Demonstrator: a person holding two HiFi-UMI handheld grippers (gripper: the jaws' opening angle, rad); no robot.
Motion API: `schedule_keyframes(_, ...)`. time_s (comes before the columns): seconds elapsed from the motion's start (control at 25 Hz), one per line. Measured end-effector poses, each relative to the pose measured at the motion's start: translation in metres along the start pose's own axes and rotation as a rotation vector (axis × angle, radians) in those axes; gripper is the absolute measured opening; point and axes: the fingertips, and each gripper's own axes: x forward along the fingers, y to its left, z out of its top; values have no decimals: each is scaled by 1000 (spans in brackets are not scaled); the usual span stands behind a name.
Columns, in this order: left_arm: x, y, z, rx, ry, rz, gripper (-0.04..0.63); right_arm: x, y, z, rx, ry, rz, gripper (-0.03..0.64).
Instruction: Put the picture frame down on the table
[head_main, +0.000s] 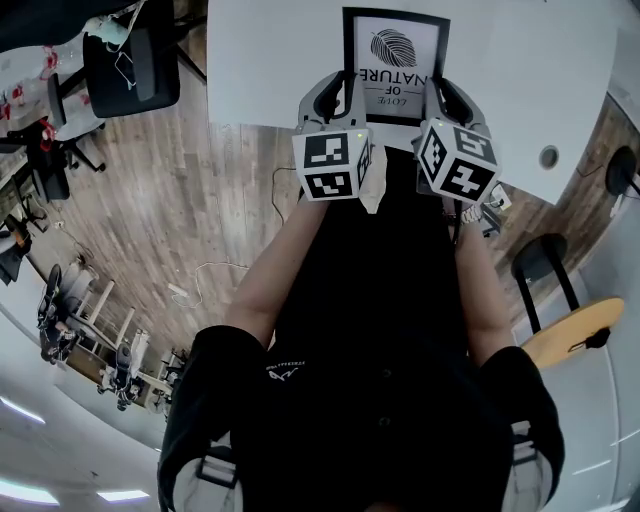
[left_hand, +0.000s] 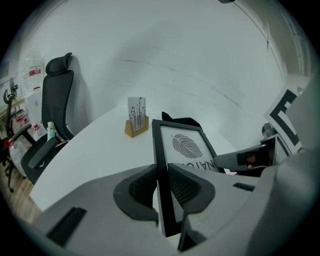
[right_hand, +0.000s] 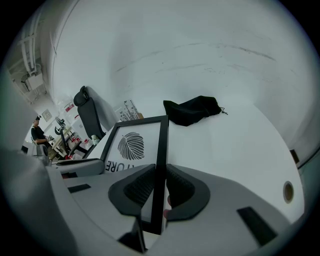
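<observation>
Head view showed the black-edged picture frame (head_main: 395, 118), leaf print (head_main: 392, 47) inside, upper centre, its sides pinched by left claw (head_main: 340, 92) and right claw (head_main: 443, 97).

Left tongs (head_main: 343, 95) and right tongs (head_main: 440, 97) hide corners of the picture frame (head_main: 394, 50).

The picture frame (head_main: 395, 65), by the near edge of the table (head_main: 530, 90), holds a print with a leaf and the words "LOVE OF NATURE". In the head view they are upside down, and "NATURE" is biggest. The left gripper view shows only "NATU", the right gripper view only "URE". A small white mark on the person's black shirt (head_main: 380, 400) is too tiny to read.
</observation>
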Motion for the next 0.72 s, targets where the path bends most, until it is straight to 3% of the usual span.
schedule_keyframes(0.72, 48, 3, -45, -33, 139, 2, 74, 46, -27, -39, 48, 114, -10, 67)
